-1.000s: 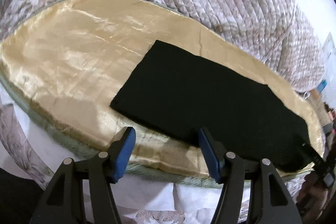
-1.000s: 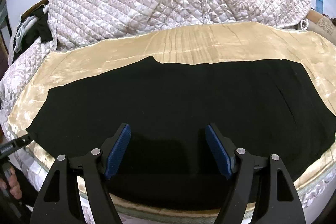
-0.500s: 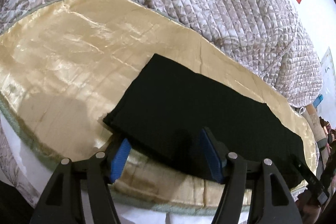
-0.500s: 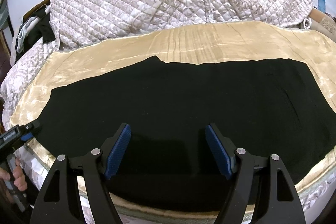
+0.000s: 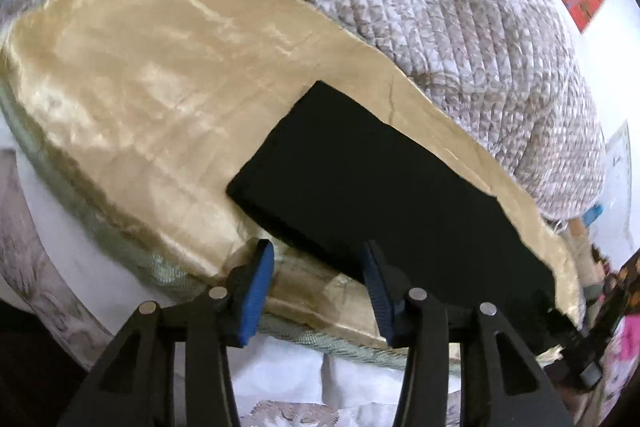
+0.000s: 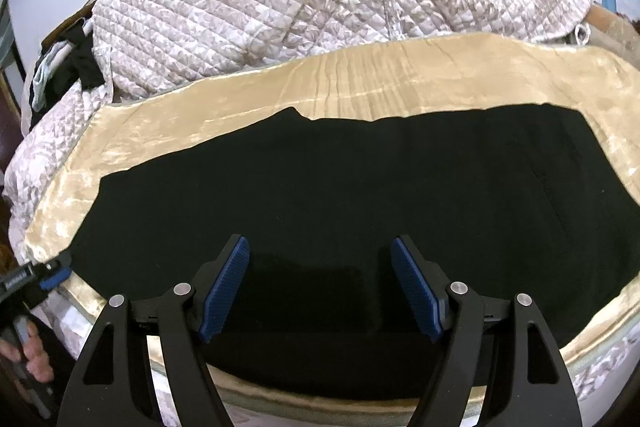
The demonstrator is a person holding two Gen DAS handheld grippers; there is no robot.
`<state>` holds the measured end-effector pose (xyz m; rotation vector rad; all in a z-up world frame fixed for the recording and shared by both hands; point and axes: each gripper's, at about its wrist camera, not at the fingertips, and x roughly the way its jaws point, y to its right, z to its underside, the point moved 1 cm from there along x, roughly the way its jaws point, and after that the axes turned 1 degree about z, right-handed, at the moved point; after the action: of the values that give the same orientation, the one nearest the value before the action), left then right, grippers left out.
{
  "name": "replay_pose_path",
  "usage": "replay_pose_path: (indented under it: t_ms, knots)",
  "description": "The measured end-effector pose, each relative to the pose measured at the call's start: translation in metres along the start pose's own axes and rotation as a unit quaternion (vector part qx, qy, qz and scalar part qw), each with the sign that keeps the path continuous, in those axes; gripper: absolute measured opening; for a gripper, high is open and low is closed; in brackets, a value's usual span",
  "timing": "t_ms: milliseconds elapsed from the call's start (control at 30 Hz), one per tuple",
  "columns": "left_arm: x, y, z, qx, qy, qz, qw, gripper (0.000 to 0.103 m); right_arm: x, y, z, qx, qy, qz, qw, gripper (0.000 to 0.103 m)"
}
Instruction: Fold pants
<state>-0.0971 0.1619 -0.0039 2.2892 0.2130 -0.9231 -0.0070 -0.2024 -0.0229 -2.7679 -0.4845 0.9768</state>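
Pants [image 6: 360, 195], black, lie flat along a gold satin sheet [image 5: 132, 75] on the bed. The left tool [image 5: 316, 287] has just been closing, its pads apart at the pants' hem corner, gripping nothing. The right tool [image 6: 320, 283] hangs released above the pants' near edge.

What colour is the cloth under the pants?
Shiny gold cloth, clearest in the right wrist view.

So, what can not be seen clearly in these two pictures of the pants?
- Pants: seams and layers, both views; the black cloth shows no detail.
- Left claw: its jaws have just been closing with the pants' edge between them; contact is unclear, the left wrist view is blurred.
- Dark clothes at far left: right wrist view, too small.
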Motion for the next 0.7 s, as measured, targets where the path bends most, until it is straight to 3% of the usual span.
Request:
replay_pose_path:
  t_ms: [200,267,433,500,533,700]
  knots:
    - [0.014,-0.004,-0.008,-0.029,-0.003,0.006,0.9995,0.050,-0.001,-0.005,0.001,-0.014,0.008,0.003,1.000,0.074]
    - [0.016,-0.002,-0.010,-0.033,0.001,0.013,0.9994,0.058,-0.001,-0.005,0.000,-0.013,0.010,0.001,1.000,0.074]
    - [0.017,0.003,-0.014,-0.030,0.024,0.017,0.9991,0.059,-0.003,-0.006,0.000,-0.015,0.013,-0.003,1.000,0.074]
    - [0.017,0.006,-0.017,-0.015,0.030,0.012,0.9994,0.053,-0.006,-0.006,0.000,-0.016,0.018,-0.003,1.000,0.074]
    - [0.018,0.008,-0.018,-0.010,0.029,0.011,0.9995,0.045,-0.007,-0.006,-0.001,-0.016,0.019,-0.003,1.000,0.074]
    - [0.028,0.013,-0.025,0.015,0.028,-0.013,0.9994,0.034,-0.009,-0.002,-0.003,-0.006,0.022,-0.008,1.000,0.074]
